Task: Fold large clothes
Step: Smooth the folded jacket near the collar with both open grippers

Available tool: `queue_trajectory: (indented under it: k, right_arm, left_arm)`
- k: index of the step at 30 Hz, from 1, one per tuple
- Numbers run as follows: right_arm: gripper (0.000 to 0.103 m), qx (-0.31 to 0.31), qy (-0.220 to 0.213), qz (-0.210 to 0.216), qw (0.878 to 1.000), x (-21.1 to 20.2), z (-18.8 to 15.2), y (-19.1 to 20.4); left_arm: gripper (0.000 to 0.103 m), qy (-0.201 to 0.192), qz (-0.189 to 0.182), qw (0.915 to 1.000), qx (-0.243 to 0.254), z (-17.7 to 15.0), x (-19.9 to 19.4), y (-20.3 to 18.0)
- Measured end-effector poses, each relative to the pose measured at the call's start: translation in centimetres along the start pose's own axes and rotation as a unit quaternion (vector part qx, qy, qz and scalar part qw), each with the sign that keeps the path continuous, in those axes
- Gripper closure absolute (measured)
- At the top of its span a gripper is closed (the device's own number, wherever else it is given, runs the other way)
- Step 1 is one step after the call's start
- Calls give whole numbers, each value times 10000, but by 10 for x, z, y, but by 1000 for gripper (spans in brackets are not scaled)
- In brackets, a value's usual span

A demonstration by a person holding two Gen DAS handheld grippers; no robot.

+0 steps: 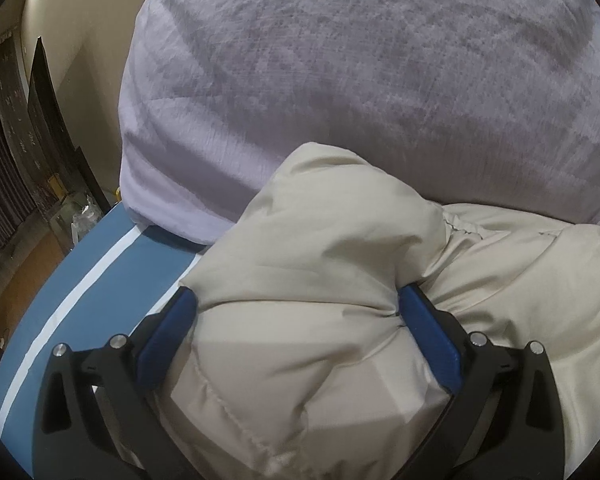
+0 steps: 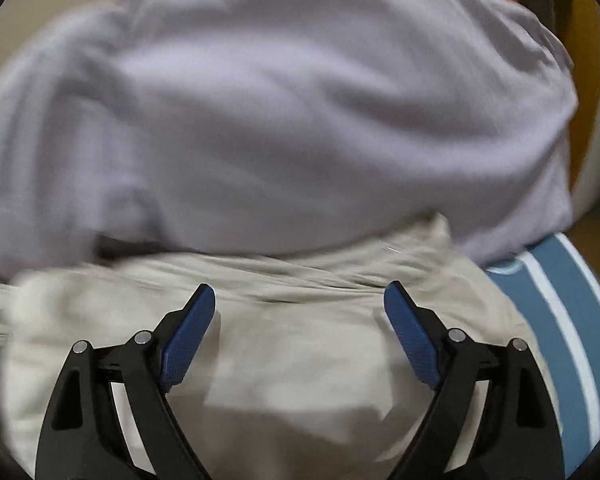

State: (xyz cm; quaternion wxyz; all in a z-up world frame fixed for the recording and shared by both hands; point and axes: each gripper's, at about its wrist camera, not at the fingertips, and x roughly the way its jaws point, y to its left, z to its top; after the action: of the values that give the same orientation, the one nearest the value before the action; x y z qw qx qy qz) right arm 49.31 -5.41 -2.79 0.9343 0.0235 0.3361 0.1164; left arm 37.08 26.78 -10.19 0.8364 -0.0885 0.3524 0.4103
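Left gripper (image 1: 298,300) clamps the beige jacket (image 1: 324,240); right gripper (image 2: 300,300) gapes empty above it.

A home, most likely a bedroom. The work surface is a bed — a blue sheet (image 1: 112,280) with white stripes fills the lower left of the left wrist view, and a large lilac duvet (image 1: 340,92) is heaped across the top. At the far left hang dark patterned curtains (image 1: 0,152) beside a cream wall (image 1: 84,20). In the right wrist view's upper right — a wooden frame (image 2: 580,80).
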Motion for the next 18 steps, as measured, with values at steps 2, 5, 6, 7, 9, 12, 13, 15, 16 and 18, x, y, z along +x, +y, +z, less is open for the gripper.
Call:
queue_trajectory:
  k: [2, 5, 6, 7, 9, 12, 13, 15, 16, 18]
  right_arm:
    - [14, -274, -127, 347, 9989, -19, -4, 27]
    - [14, -709, 45, 812, 9942, -25, -20, 67]
    - [14, -849, 107, 873, 9925, -24, -27, 78]
    - [14, -949, 130, 870, 9916, -24, -31, 87]
    - [14, -1126, 112, 794, 9904, -22, -38, 96]
    - [14, -1165, 132, 690, 9907, -14, -44, 100]
    - [13, -1143, 171, 700, 9908, -8, -48, 101]
    - [11, -1132, 208, 706, 9908, 1, -51, 101]
    - [11, -1120, 216, 721, 9909, 4, -49, 94]
    - [10, -1083, 248, 764, 9909, 9, -49, 93]
  left_arm:
    - [2, 2, 2, 10000, 3, 1, 1, 1]
    - [2, 4, 3, 10000, 4, 1, 0, 0]
    - [2, 4, 1, 10000, 2, 1, 0, 0]
    - [2, 6, 1, 10000, 3, 0, 1, 0]
    - [2, 8, 1, 10000, 3, 0, 1, 0]
    - [2, 6, 4, 10000, 1, 1, 0, 0]
    - [2, 5, 4, 10000, 0, 0, 0, 0]
    - [2, 6, 1, 10000, 1, 1, 0, 0]
    - [2, 7, 0, 10000, 1, 1, 0, 0]
    - [2, 7, 7, 10000, 7, 1, 0, 0]
